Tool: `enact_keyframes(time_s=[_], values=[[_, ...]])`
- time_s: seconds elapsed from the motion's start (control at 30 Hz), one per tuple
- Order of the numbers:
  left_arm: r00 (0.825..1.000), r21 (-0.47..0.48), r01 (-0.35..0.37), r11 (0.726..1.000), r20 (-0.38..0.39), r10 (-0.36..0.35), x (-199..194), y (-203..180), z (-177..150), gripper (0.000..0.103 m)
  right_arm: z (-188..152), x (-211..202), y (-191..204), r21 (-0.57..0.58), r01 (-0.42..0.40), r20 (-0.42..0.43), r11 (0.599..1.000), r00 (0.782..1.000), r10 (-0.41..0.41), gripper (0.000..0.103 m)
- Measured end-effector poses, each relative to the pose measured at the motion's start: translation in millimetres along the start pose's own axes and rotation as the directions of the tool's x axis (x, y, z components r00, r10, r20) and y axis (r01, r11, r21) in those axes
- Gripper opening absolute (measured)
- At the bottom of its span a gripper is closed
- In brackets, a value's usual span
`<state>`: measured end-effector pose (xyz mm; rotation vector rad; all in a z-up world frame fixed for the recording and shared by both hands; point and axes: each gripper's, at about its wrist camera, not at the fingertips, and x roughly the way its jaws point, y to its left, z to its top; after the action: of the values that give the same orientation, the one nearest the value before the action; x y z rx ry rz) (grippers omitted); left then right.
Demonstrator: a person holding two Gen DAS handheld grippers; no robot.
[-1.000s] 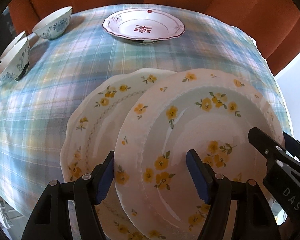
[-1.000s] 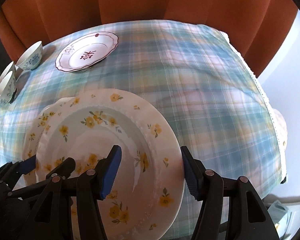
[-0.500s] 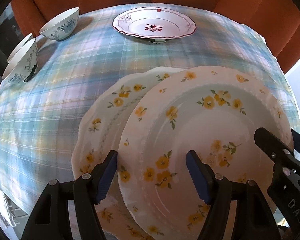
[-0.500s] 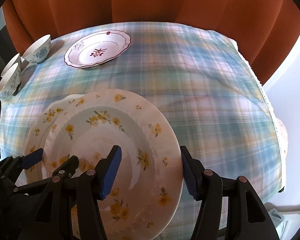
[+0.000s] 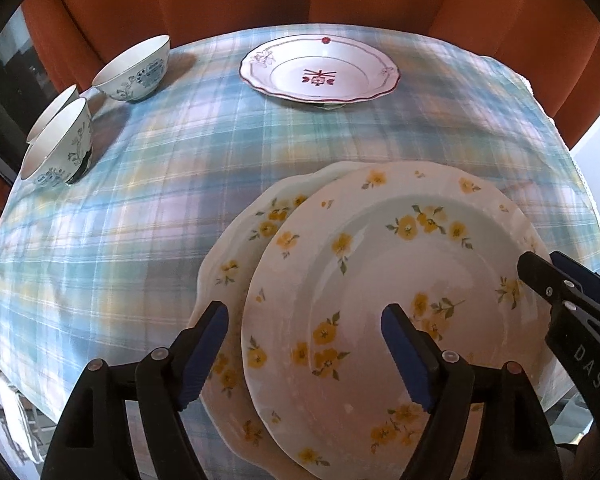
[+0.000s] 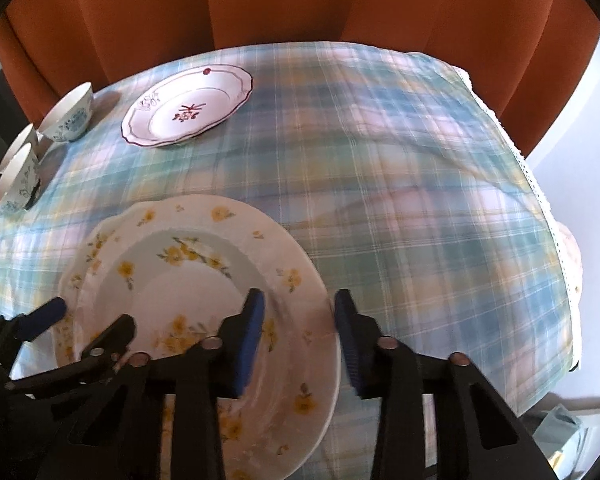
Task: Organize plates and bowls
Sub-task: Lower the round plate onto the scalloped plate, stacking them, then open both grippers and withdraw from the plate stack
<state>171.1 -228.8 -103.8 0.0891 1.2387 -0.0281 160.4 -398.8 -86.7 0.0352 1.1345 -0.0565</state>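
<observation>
Two white plates with yellow flowers lie stacked at the near edge of the plaid table. The top plate (image 5: 400,280) sits shifted to the right on the lower plate (image 5: 236,248). My left gripper (image 5: 306,332) is open, its fingers straddling the left rim of the top plate. My right gripper (image 6: 300,324) is open, its jaws narrower than before, straddling the right rim of the top plate (image 6: 188,280). A white plate with red trim (image 5: 320,72) stands at the far side.
Three blue-patterned white bowls stand at the far left: one alone (image 5: 134,68), two nested on their side (image 5: 58,140). Orange curtains (image 6: 300,8) hang behind the table. The tablecloth edge (image 6: 560,240) drops off at the right.
The right gripper's jaws have narrowed around the top plate's right rim. Both grippers have drawn back and risen slightly; the plates sit lower in view. The left gripper stays open.
</observation>
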Motion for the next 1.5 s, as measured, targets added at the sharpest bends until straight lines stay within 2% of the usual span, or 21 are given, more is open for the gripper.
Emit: enact_keyframes(time_s=[0.37, 0.6, 0.77, 0.83, 0.9, 0.97, 1.0, 1.3, 1.5], values=[[0.999, 0.016, -0.037, 0.999, -0.007, 0.037, -8, 3, -13, 0.084, -9, 16, 23, -0.037, -0.023, -0.073, 0.999, 0.997, 0.020, 0.035], [1.000, 0.040, -0.030, 0.999, 0.004, 0.030, -10, 10, -14, 0.084, -11, 14, 25, -0.005, 0.002, -0.071, 1.000, 0.998, -0.003, 0.035], [1.000, 0.065, -0.003, 0.998, 0.021, 0.002, -13, 19, -10, 0.084, -12, 6, 22, 0.061, 0.017, -0.073, 0.998, 0.997, -0.013, 0.036], [0.999, 0.076, 0.012, 0.997, 0.029, -0.015, -17, 24, -9, 0.084, -12, 1, 23, 0.086, 0.001, -0.069, 0.996, 0.998, 0.005, 0.039], [0.999, 0.095, 0.024, 0.995, 0.040, -0.028, -24, 28, -7, 0.084, -12, -10, 27, 0.100, -0.010, -0.049, 0.995, 0.999, 0.015, 0.061], [0.998, 0.114, 0.033, 0.993, 0.047, -0.039, -30, 31, -5, 0.084, -10, -21, 34, 0.100, -0.012, -0.013, 0.995, 1.000, 0.013, 0.071], [0.997, 0.124, 0.037, 0.992, 0.056, -0.044, -34, 33, -3, 0.085, -8, -28, 38, 0.106, -0.009, 0.003, 0.994, 1.000, 0.008, 0.073], [0.979, 0.160, 0.078, 0.984, 0.173, -0.105, -67, 56, 23, 0.094, 14, -67, 69, 0.143, -0.051, 0.104, 0.988, 0.994, 0.037, 0.076], [0.971, 0.139, 0.082, 0.987, 0.214, -0.111, -70, 64, 52, 0.094, 37, -67, 79, 0.137, -0.032, 0.120, 0.990, 0.993, 0.015, 0.076]])
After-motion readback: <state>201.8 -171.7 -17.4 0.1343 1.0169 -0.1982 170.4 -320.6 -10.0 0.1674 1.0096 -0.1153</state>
